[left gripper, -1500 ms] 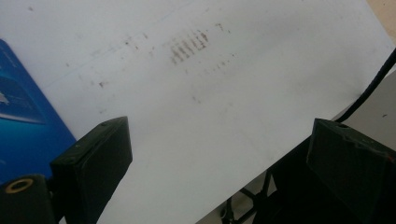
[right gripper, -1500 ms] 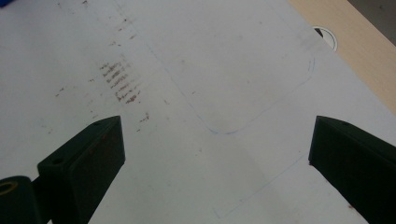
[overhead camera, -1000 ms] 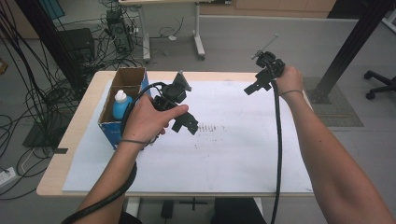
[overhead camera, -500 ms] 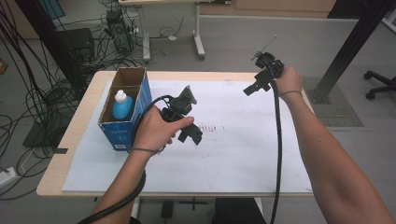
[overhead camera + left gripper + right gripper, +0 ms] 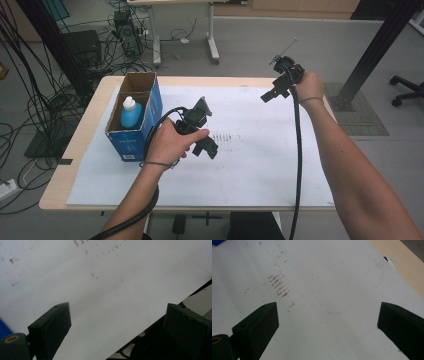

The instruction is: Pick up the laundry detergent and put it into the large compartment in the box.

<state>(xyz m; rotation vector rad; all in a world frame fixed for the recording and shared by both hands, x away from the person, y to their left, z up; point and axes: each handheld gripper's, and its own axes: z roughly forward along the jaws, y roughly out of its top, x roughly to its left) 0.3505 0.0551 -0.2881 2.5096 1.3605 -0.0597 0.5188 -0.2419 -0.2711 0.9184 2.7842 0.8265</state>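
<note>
My left gripper point(image 5: 206, 148) hangs low over the white paper sheet point(image 5: 260, 150), just right of the cardboard box point(image 5: 131, 145). In the left gripper view it point(image 5: 118, 306) stands open, with bare paper between the jaws. My right gripper point(image 5: 270, 96) is held up over the far right of the sheet. In the right gripper view it point(image 5: 329, 305) is also open and grips nothing; brown smudge marks point(image 5: 278, 285) and a faint drawn outline point(image 5: 337, 311) lie beneath it.
The blue-sided cardboard box stands at the table's left with a blue bottle point(image 5: 131, 114) with a white cap upright inside. The paper covers most of the wooden table point(image 5: 80, 150). A cable hole point(image 5: 389, 261) sits in the wood near the far right corner.
My left hand and gripper have shifted a little right and toward the near edge, away from the box. The right gripper has stayed almost still.
</note>
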